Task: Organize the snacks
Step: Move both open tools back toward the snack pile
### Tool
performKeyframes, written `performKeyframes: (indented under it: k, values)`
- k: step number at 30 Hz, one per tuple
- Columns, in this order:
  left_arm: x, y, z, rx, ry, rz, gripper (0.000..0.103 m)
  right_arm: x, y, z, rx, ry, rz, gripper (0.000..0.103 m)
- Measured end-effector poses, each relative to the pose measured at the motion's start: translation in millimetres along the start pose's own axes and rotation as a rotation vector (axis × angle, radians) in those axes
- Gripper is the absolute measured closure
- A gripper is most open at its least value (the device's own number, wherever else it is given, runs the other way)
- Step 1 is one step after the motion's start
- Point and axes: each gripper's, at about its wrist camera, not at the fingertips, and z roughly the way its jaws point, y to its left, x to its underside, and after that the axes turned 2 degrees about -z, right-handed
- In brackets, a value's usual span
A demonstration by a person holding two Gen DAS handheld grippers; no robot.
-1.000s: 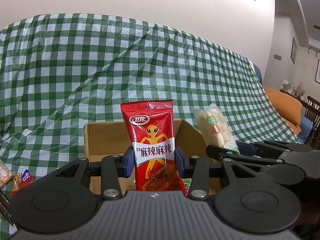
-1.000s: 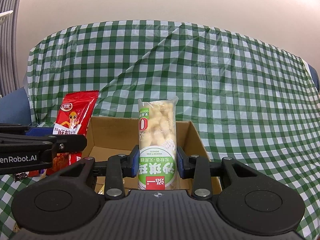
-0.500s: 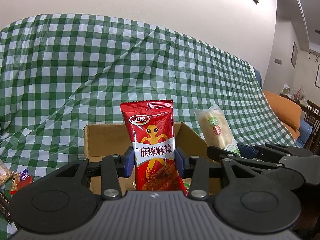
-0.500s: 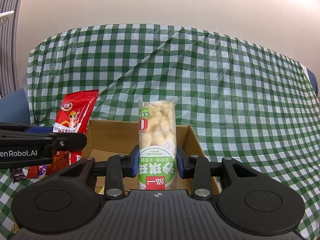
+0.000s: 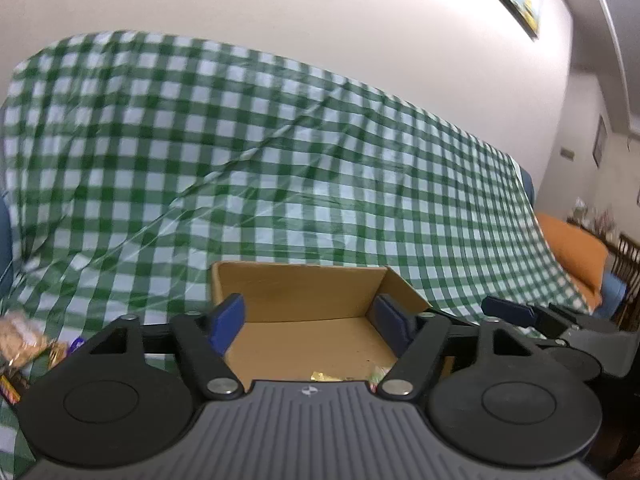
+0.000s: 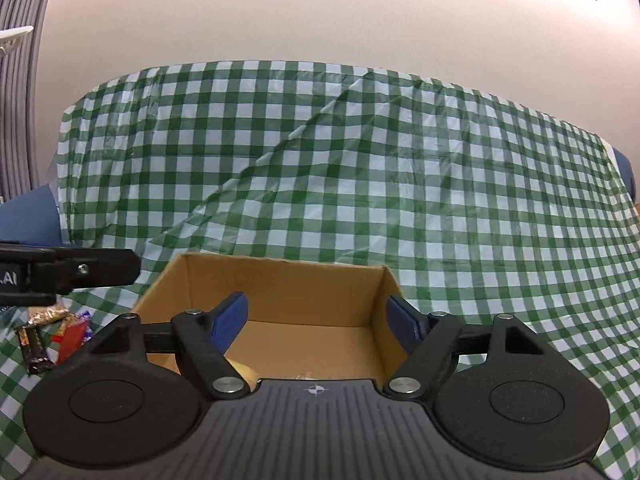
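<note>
Left wrist view: both grippers spread wide, empty, above brown cardboard box with scattered wrappers.

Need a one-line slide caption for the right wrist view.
Right gripper, jaws open and empty, poised over an open cardboard box on a green-checked tablecloth, loose snacks at left.

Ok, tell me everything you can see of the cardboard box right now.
The cardboard box is a plain brown, open-topped carton of corrugated-looking board, sitting upright on the green checked cloth. Its back wall and both side walls show; the near wall is hidden behind the grippers. The floor is mostly bare, with scraps of wrapper showing at the near edge. The left gripper and right gripper are both open in front of it; whether they touch it cannot be told.
</note>
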Motion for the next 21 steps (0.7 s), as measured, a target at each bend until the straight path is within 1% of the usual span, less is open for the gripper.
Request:
performKeyframes:
  k: [1, 2, 3, 4, 5, 6, 7, 8, 10, 12, 15, 16, 19, 21]
  values:
    - [-0.7, 6.0, -2.7, -0.002, 0.003, -0.02, 0.038, -0.3, 1.3, -0.8, -0.005, -0.006, 0.003, 0.026]
    - [-2.0, 11.4, -5.0, -0.007, 0.005, -0.037, 0.046, -0.5, 3.3, -1.9, -0.01, -0.012, 0.004, 0.026]
    - [-2.1, 17.8, -8.7, -0.013, 0.009, -0.055, 0.052, -0.5, 5.6, -2.8, -0.015, -0.015, 0.005, 0.026]
    - [-2.2, 23.5, -12.0, -0.015, 0.015, -0.066, 0.066, -0.4, 7.8, -3.2, -0.02, -0.017, 0.005, 0.026]
    - [-2.6, 29.1, -15.7, -0.018, 0.021, -0.076, 0.077, -0.1, 10.5, -3.8, -0.025, -0.019, 0.004, 0.028]
    - [-2.8, 37.3, -22.7, -0.024, 0.027, -0.091, 0.08, 0.2, 13.7, -4.7, -0.032, -0.024, 0.0, 0.03]
    - [-4.1, 45.6, -29.6, -0.024, 0.03, -0.106, 0.082, -0.1, 16.4, -5.5, -0.041, -0.03, -0.002, 0.042]
    - [-7.7, 55.2, -36.8, -0.018, 0.034, -0.119, 0.086, -0.3, 19.5, -6.0, -0.065, -0.032, 0.0, 0.062]
    - [-17.5, 76.2, -51.2, -0.03, 0.049, -0.116, 0.088, -1.0, 23.7, -5.7, -0.121, -0.023, 0.024, 0.081]
    - [-27.1, 99.8, -65.0, -0.044, 0.078, -0.09, 0.088, -1.8, 29.8, -7.1, -0.16, -0.027, 0.042, 0.083]
    - [-27.2, 133.0, -84.8, -0.1, 0.12, -0.087, 0.088, -3.1, 41.5, -12.0, -0.207, -0.045, 0.055, 0.083]
    - [-22.7, 146.2, -92.2, -0.117, 0.132, -0.116, 0.088, -3.9, 43.8, -12.6, -0.224, -0.047, 0.066, 0.083]
    - [0.2, 187.9, -107.7, -0.15, 0.175, -0.295, 0.088, -7.0, 53.3, -9.9, -0.285, -0.028, 0.092, 0.083]
    - [17.7, 208.2, -114.2, -0.182, 0.197, -0.376, 0.088, -8.4, 64.0, -9.2, -0.322, -0.019, 0.093, 0.083]
